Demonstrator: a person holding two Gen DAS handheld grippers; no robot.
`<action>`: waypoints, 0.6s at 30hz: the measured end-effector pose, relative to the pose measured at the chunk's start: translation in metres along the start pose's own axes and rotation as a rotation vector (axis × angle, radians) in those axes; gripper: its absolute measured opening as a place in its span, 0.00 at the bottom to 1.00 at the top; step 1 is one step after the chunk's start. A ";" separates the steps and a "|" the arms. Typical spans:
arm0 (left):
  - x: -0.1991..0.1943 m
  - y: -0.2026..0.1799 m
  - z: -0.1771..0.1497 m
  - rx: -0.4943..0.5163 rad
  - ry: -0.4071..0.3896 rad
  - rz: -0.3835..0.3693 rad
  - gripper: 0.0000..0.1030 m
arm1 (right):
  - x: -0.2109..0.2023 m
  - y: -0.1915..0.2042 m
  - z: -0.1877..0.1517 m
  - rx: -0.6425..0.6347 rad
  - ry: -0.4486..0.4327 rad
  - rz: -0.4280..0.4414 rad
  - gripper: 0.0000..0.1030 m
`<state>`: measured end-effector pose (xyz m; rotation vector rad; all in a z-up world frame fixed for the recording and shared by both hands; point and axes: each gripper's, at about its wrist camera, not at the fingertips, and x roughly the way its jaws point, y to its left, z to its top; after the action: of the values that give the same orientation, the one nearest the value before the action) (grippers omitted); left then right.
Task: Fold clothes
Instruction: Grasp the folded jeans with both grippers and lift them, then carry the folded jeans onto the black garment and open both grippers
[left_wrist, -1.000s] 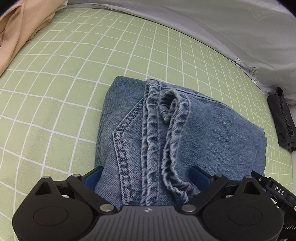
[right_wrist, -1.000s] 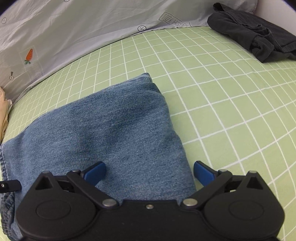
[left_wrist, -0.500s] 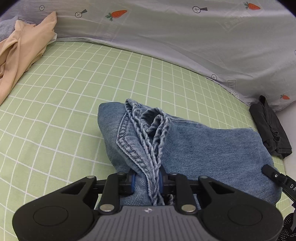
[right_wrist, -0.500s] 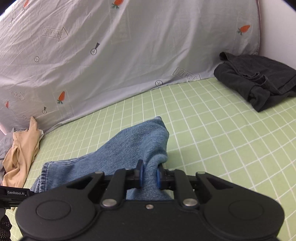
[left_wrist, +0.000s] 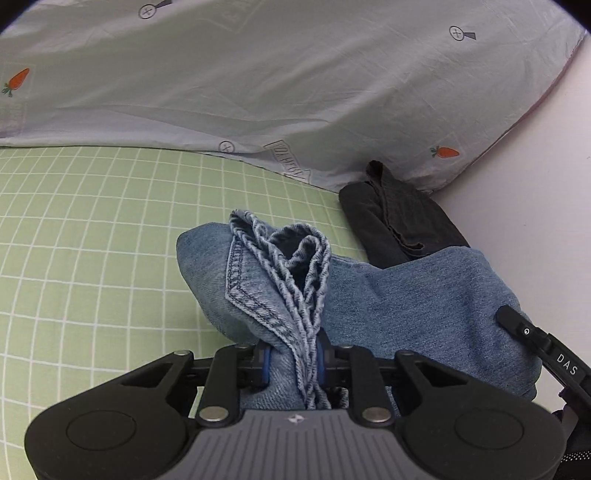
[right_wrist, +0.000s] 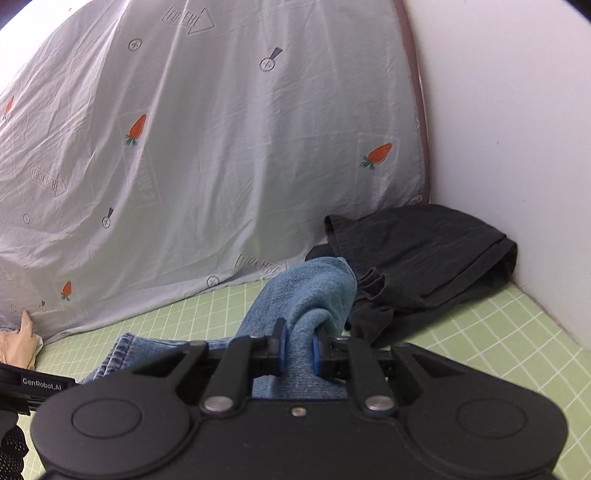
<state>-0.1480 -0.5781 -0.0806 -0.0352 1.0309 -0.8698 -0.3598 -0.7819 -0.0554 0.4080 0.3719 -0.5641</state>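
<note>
In the left wrist view, the left tool sits at the bottom centre of the frame, clenched on the folded blue jeans. Its blue pads press on a bunched strip of hem and seam that rises straight out of the tool toward the middle of the frame. The rest of the denim spreads to the right of that strip and reaches the lower right, where the black tip of the right tool meets it. The jeans hang above the green checked bed sheet, which fills the left half of the frame.

In the right wrist view, the right tool is at the bottom centre, also clenched on the jeans. A rounded fold of denim stands up just above its pads and leans toward the centre right. More denim trails down to the lower left, where a stitched edge shows beside the left tool at the left edge.

A dark grey garment lies on the bed in the corner by the white wall, just behind and to the right of the raised fold. A grey carrot-print sheet fills the upper left. A beige cloth lies at the far left.
</note>
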 end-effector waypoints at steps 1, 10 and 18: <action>0.006 -0.011 0.009 0.004 -0.003 -0.018 0.22 | 0.005 -0.012 0.013 0.002 -0.018 -0.002 0.13; 0.112 -0.101 0.110 0.120 -0.094 -0.108 0.23 | 0.103 -0.100 0.130 -0.078 -0.173 -0.087 0.13; 0.255 -0.079 0.105 0.090 -0.001 0.039 0.46 | 0.267 -0.162 0.074 -0.169 0.102 -0.407 0.28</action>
<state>-0.0601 -0.8335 -0.1778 0.0600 0.9881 -0.8800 -0.2278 -1.0576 -0.1545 0.1973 0.6028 -0.9025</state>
